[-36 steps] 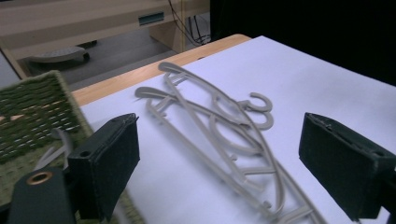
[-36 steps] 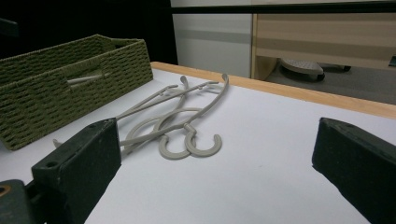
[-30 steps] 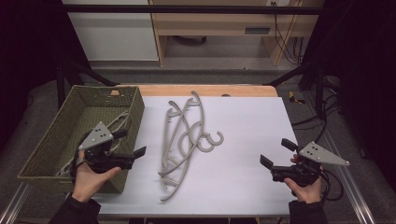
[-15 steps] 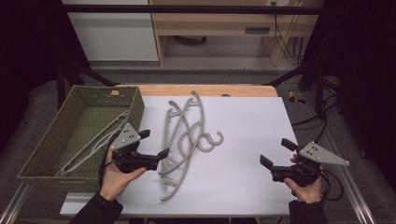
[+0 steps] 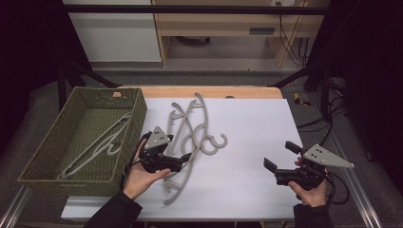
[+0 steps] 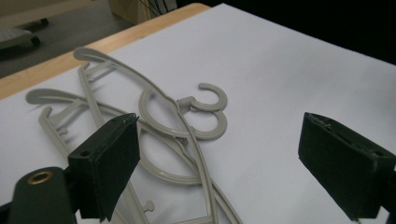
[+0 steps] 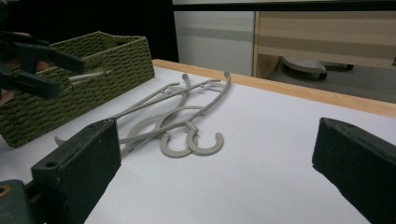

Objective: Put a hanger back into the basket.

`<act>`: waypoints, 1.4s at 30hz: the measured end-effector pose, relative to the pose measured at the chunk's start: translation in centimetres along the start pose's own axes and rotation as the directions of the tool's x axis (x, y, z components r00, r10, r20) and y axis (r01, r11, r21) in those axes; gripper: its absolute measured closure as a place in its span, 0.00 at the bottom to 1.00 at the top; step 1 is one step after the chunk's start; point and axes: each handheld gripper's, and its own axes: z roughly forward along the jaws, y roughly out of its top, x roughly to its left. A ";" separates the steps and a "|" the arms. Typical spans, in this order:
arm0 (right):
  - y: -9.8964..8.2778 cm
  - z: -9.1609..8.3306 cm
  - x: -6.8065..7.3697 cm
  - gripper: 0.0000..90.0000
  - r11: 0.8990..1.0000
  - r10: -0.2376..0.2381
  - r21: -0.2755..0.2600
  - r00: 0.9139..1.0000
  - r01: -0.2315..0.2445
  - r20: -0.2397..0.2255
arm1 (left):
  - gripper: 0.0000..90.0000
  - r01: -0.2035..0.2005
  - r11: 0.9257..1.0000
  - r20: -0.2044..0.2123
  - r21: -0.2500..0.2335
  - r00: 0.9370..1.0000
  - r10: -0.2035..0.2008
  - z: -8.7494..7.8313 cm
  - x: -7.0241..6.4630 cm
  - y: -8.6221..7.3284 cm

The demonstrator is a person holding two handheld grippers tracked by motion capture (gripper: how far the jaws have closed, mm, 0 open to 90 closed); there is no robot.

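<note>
White counter [image 5: 247, 142]: left gripper [image 5: 186, 159], jaws spread, nothing between them, just above tangled hangers [image 6: 187, 135]; interlocked hooks risk dragging both up together.

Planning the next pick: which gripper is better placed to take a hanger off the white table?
Left. The left gripper hangs open right over the hangers; the right gripper, also open, sits well off to the side.
</note>
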 end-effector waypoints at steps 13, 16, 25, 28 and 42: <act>-0.1 0.2 0.1 0.02 1.000 -0.006 0.011 1.000 0.006 -0.002 | 0.30 0.002 0.980 0.004 0.200 1.000 -0.003 6.0 0.1 -1.6; 0.0 0.2 0.1 0.02 1.000 -0.007 0.008 1.000 0.007 -0.004 | 0.37 0.006 0.969 0.002 0.246 1.000 -0.006 7.3 0.2 -1.9; 0.0 0.2 0.1 0.02 1.000 -0.011 0.008 1.000 0.011 -0.009 | 0.58 0.006 0.931 -0.019 0.365 1.000 0.001 9.7 0.8 -2.8; 0.0 0.2 0.1 0.02 1.000 -0.011 0.006 1.000 0.011 -0.009 | 0.67 0.014 0.925 -0.003 0.379 1.000 -0.014 9.8 0.9 -2.8; 0.0 0.3 0.1 0.02 1.000 -0.014 0.010 1.000 0.014 -0.012 | 0.84 0.011 0.909 0.011 0.418 1.000 -0.017 9.5 0.8 -2.3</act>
